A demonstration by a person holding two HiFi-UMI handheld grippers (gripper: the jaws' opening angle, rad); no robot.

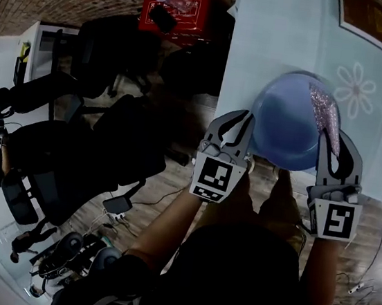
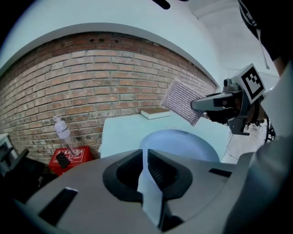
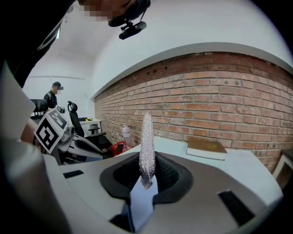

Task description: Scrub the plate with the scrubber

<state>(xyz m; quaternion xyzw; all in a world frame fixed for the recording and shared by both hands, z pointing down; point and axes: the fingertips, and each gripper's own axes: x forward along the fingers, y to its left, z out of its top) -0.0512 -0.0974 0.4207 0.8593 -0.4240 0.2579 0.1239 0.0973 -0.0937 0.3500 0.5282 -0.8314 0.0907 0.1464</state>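
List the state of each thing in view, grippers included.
Plate, gripped at its rim by the left gripper.
Scrubber, clamped at its lower end, standing upright, apparently clear of the plate.
Left gripper, shut on the plate.
Right gripper, shut on the scrubber.
Bottle, upright, capped.
Book, closed, lying flat.

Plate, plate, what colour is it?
The plate is plain light blue, with no pattern visible. The head view shows it best.
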